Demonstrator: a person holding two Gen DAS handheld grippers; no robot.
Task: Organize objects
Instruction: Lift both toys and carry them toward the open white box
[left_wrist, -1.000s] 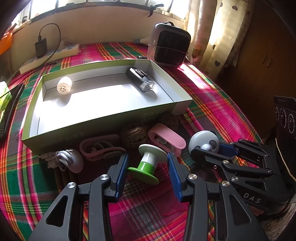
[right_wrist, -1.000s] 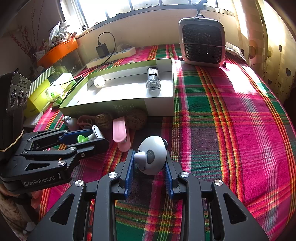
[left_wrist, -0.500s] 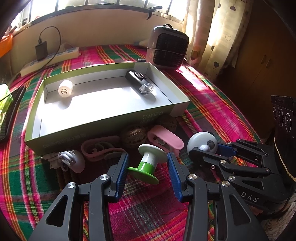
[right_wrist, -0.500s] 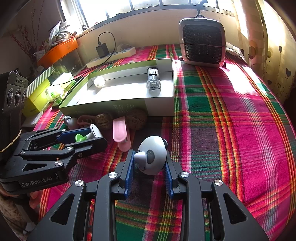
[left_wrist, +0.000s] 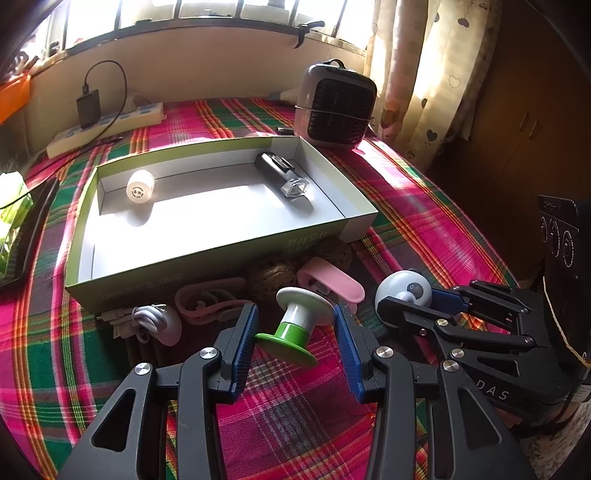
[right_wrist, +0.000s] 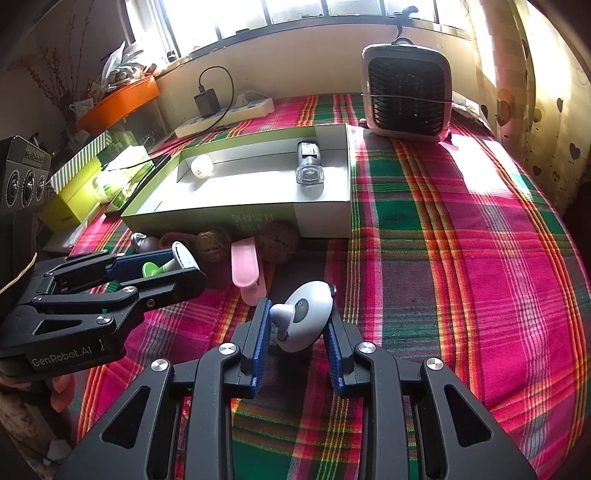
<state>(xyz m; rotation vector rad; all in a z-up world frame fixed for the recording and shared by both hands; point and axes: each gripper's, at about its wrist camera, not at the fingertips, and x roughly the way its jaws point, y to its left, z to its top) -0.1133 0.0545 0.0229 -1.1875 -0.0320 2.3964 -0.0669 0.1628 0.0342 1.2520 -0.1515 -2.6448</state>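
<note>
Nearest the right wrist camera, the right gripper (right_wrist: 297, 334) bracketed a grey-and-white round gadget (right_wrist: 304, 319) that rested on the plaid tablecloth (right_wrist: 461, 266); its jaws were closing, and the blue pads (right_wrist: 262, 339) already appeared to meet the gadget's sides. To finish this grasp well, the squeeze would best land on the widest part of the rounded body, since the curved shell looked likely to slip out forward if pinched near its front. To its left, the left gripper (left_wrist: 295, 326) stood with fingers apart around a green-and-white spool-shaped piece (left_wrist: 299, 321), which lay tilted on the cloth with a gap at each pad; it would want closing on the narrow white stem rather than on the flanges. Both grippers pointed steeply downward and forward toward the tray, side by side and close together. Just beyond them lay a pink clip (left_wrist: 332, 282), two walnut-like balls (left_wrist: 271, 271), a pink strap and a white cable bundle (left_wrist: 155, 319), all against the near wall of the green tray (left_wrist: 207, 258). Inside the tray were a white bulb-like cap (left_wrist: 139, 186) and a black torch-like item (left_wrist: 282, 177). A small fan heater (right_wrist: 406, 92) stood farthest back.
</note>
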